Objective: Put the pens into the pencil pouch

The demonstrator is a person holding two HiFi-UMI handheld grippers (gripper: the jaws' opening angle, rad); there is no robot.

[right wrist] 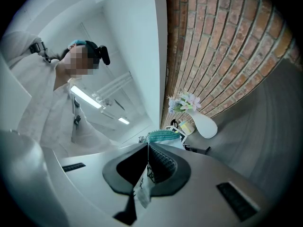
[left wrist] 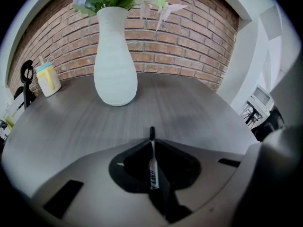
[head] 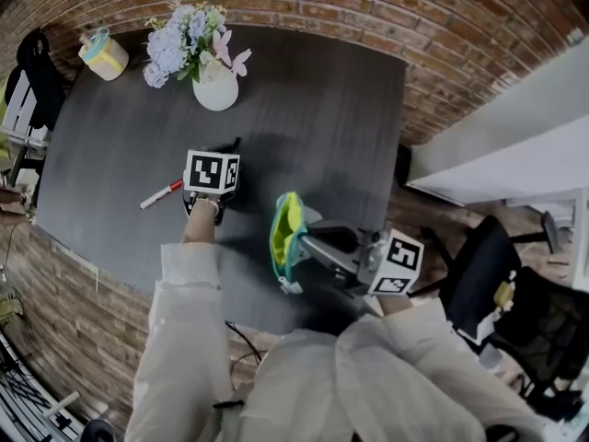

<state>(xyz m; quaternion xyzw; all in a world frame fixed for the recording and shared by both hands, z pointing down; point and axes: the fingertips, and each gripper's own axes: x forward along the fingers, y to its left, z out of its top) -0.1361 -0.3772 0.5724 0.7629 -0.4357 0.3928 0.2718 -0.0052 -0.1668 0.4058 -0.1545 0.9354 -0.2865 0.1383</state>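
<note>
My left gripper (head: 224,155) points down at the dark table (head: 322,127), and its jaws are shut on a pen (left wrist: 152,167) with a white barrel and a black tip that sticks out ahead of them. A second pen (head: 161,194), white with a red end, lies on the table just left of that gripper. To the right, my right gripper (head: 306,241) is shut on the edge of the yellow-green and teal pencil pouch (head: 286,233) and holds it above the table's near edge. In the right gripper view the pouch's teal zip (right wrist: 163,136) and a white tag (right wrist: 143,188) show at the jaws.
A white vase of flowers (head: 216,88) stands at the back of the table, straight ahead of the left gripper (left wrist: 152,143). A yellow pot (head: 104,55) sits at the far left corner. A brick wall runs behind, and an office chair (head: 502,284) is at the right.
</note>
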